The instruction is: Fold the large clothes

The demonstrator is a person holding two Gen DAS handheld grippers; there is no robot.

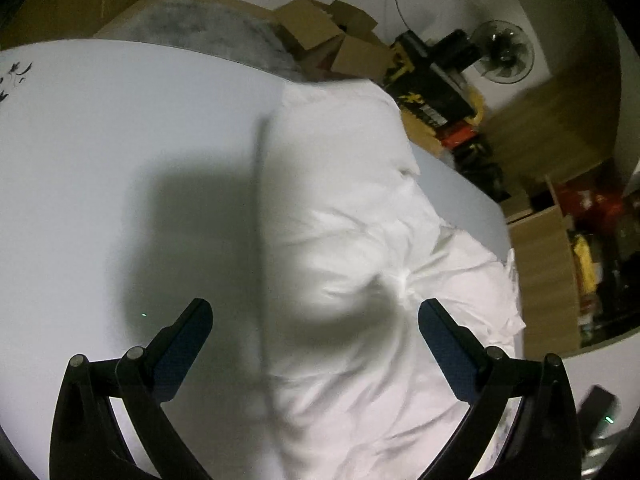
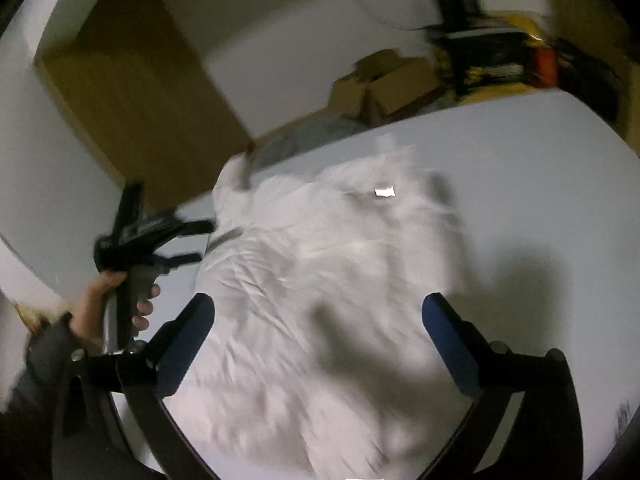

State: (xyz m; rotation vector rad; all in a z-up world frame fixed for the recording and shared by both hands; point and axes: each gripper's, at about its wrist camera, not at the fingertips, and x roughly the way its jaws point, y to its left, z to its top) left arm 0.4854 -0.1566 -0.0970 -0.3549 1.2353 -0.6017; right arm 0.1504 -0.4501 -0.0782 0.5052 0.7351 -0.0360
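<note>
A large white garment [image 1: 352, 240] lies crumpled on a pale table [image 1: 100, 140]. In the left wrist view my left gripper [image 1: 316, 312] is open and empty, held above the garment's near part. In the right wrist view the same garment [image 2: 328, 280] lies spread with a small white label [image 2: 385, 191] near its far end. My right gripper [image 2: 318, 308] is open and empty above it. The left gripper [image 2: 200, 240] also shows there, in a hand at the garment's left edge, its jaws apart.
Cardboard boxes [image 1: 336, 40] stand past the table's far edge. A fan [image 1: 502, 52], dark and yellow cases [image 1: 432, 80] and wooden shelving [image 1: 560, 248] stand at the right. A dark device with a green light [image 1: 600, 412] sits at the lower right.
</note>
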